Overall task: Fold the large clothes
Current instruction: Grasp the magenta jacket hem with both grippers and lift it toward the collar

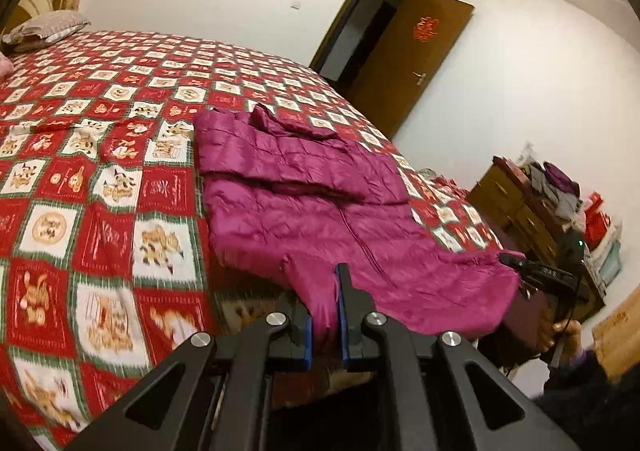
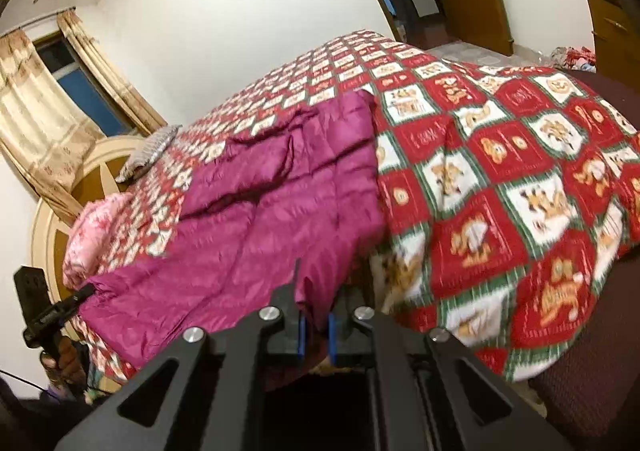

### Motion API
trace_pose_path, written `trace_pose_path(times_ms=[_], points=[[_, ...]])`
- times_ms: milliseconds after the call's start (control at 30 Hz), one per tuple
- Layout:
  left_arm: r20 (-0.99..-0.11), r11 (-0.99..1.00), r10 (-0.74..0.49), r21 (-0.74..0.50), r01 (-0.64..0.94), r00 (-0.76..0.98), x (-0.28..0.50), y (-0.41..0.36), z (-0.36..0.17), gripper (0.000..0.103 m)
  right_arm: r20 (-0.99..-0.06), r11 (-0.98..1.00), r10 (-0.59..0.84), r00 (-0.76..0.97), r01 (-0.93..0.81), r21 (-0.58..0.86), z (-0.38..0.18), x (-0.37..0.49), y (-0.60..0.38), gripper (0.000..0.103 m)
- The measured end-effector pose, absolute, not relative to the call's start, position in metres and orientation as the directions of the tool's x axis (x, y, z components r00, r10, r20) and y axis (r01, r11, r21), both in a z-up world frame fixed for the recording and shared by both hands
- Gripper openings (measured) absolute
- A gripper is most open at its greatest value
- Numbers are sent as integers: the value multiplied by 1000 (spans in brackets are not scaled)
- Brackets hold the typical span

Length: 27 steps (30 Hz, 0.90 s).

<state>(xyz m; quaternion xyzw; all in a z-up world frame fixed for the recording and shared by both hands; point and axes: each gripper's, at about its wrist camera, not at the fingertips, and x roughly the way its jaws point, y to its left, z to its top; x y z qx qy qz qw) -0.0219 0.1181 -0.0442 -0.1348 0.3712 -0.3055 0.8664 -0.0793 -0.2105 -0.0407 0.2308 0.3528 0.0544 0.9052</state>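
Observation:
A magenta quilted jacket (image 1: pixel 304 195) lies spread on the bed, its sleeves folded across its upper part and its lower end at the bed's near edge. My left gripper (image 1: pixel 325 315) is shut on one corner of the jacket's hem. My right gripper (image 2: pixel 314 315) is shut on the other hem corner; the jacket also shows in the right wrist view (image 2: pixel 260 211). Each gripper shows in the other's view, the right one (image 1: pixel 516 263) at the far hem corner and the left one (image 2: pixel 86 291) likewise.
The bed carries a red, white and green patterned cover (image 1: pixel 100 179). A grey pillow (image 1: pixel 44 27) and a pink bundle (image 2: pixel 96 227) lie near the headboard. A wooden dresser (image 1: pixel 516 203) piled with clothes stands beside the bed. A brown door (image 1: pixel 416 63) stands open.

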Motion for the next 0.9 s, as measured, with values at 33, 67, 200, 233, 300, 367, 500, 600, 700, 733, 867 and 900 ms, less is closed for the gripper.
trace_pose_path(times_ms=[33, 67, 200, 233, 300, 367, 500, 600, 700, 733, 867, 900], points=[[-564, 780, -625, -462, 422, 540, -18, 119, -44, 9, -609, 886, 265, 748, 61, 460, -39, -75, -212, 10], [-574, 790, -613, -461, 405, 543, -8, 119, -44, 9, -604, 886, 265, 752, 57, 459, -35, -66, -213, 10], [-590, 804, -592, -478, 354, 548, 21, 121, -48, 9, -605, 897, 258, 754, 47, 440, -28, -38, -215, 10], [-594, 804, -591, -486, 342, 546, 26, 120, -49, 9, -606, 894, 261, 751, 48, 445, -28, -30, -217, 10], [-613, 810, -582, -492, 317, 534, 42, 116, -52, 9, -613, 890, 263, 745, 59, 453, -29, -10, -219, 10], [-641, 830, -555, -470, 300, 531, 57, 110, -54, 9, -630, 895, 250, 736, 73, 441, -33, 8, -220, 10], [-689, 865, -501, -423, 270, 524, 87, 96, -64, 9, -668, 889, 240, 704, 118, 443, -49, 43, -224, 10], [-728, 899, -437, -372, 232, 528, 105, 86, -79, 9, -702, 882, 233, 672, 157, 444, -66, 68, -226, 10], [-758, 909, -414, -371, 189, 504, 119, 85, -96, 10, -744, 894, 205, 636, 187, 406, -84, 87, -223, 10], [-757, 902, -427, -394, 177, 494, 121, 88, -100, 10, -758, 897, 195, 622, 200, 395, -90, 91, -222, 10], [-678, 827, -547, -530, 189, 491, 122, 114, -91, 10, -778, 893, 179, 602, 233, 386, -106, 98, -223, 10], [-651, 808, -571, -555, 201, 500, 121, 122, -85, 10, -780, 893, 176, 601, 236, 383, -107, 99, -223, 10]])
